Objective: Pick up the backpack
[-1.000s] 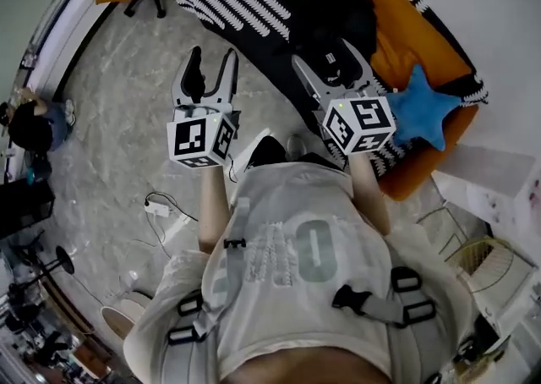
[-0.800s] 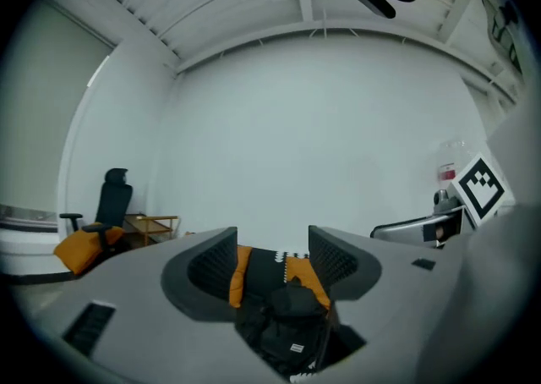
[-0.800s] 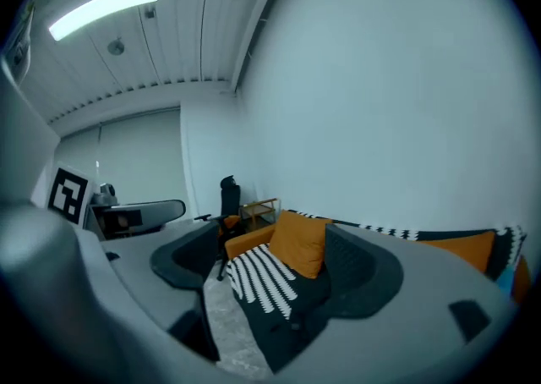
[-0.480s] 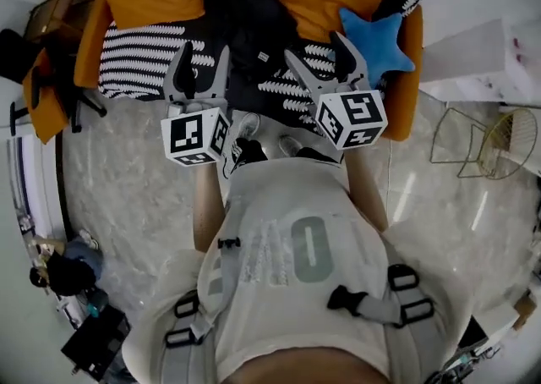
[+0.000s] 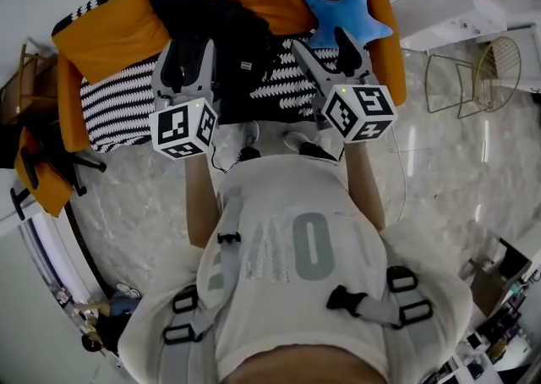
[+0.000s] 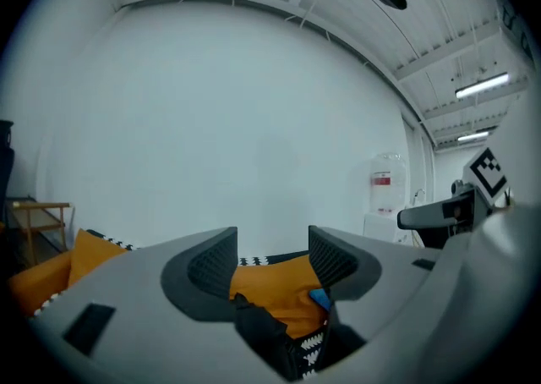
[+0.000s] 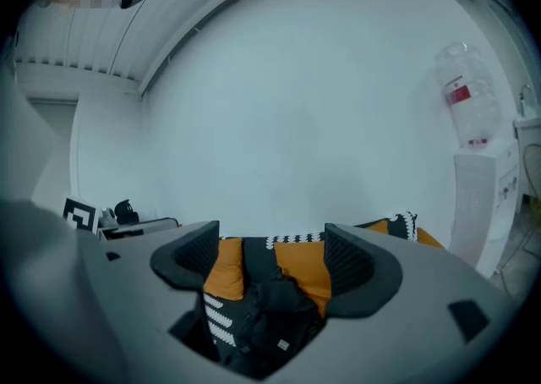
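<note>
A black backpack (image 5: 241,40) leans upright against the back of an orange sofa (image 5: 127,23), on a black-and-white striped throw (image 5: 114,103). Both grippers hover in front of the sofa, short of the backpack. My left gripper (image 5: 186,57) is just left of it, open and empty. Right of it, my right gripper (image 5: 330,46) also stands open with nothing in it. In the left gripper view the backpack (image 6: 266,336) shows low between the jaws of that gripper (image 6: 272,260). In the right gripper view the backpack (image 7: 275,306) sits centred beyond the gripper (image 7: 272,260).
A blue star cushion (image 5: 347,14) lies on the sofa right of the backpack. A white water dispenser (image 5: 448,2) and a wire chair (image 5: 473,69) stand to the right. A wooden stand (image 5: 34,86) is at the left. My shoes (image 5: 249,133) are on the marble floor near the sofa.
The whole view has swung round: the sofa, first at the upper right, now lies straight ahead. Both grippers turned with it and now flank the backpack. Their jaws kept the same gap.
</note>
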The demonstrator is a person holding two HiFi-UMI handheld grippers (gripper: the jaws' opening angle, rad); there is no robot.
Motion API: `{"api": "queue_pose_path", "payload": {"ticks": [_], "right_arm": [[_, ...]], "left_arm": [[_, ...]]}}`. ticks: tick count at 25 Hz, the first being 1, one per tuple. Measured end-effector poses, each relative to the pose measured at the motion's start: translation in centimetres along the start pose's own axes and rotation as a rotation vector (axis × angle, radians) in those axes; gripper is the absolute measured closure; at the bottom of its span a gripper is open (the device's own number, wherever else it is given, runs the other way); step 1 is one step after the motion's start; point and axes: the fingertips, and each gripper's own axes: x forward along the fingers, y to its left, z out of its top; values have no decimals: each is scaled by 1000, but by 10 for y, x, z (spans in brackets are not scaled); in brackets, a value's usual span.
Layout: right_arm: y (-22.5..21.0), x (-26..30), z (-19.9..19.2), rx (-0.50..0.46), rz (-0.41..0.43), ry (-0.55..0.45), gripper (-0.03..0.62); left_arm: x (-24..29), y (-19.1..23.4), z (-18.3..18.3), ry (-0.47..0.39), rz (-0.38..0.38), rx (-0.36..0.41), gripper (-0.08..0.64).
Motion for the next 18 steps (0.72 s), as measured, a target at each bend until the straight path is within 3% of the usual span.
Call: {"api": "queue_pose_path", "payload": {"ticks": [3, 9, 13, 18], "right_arm": [[0, 2, -6, 86, -17, -14, 216], [2, 12, -19, 129, -46, -13, 223], [-2, 25, -26, 224, -35, -15, 232], [-8, 61, -46, 278, -23, 34, 229]], "left_arm": [[4, 11, -6, 13, -16, -25, 307], [13, 25, -14, 36, -27, 5, 295], [23, 35, -29, 58, -31, -49, 293], [47, 63, -73, 156, -28, -57, 213]]}}
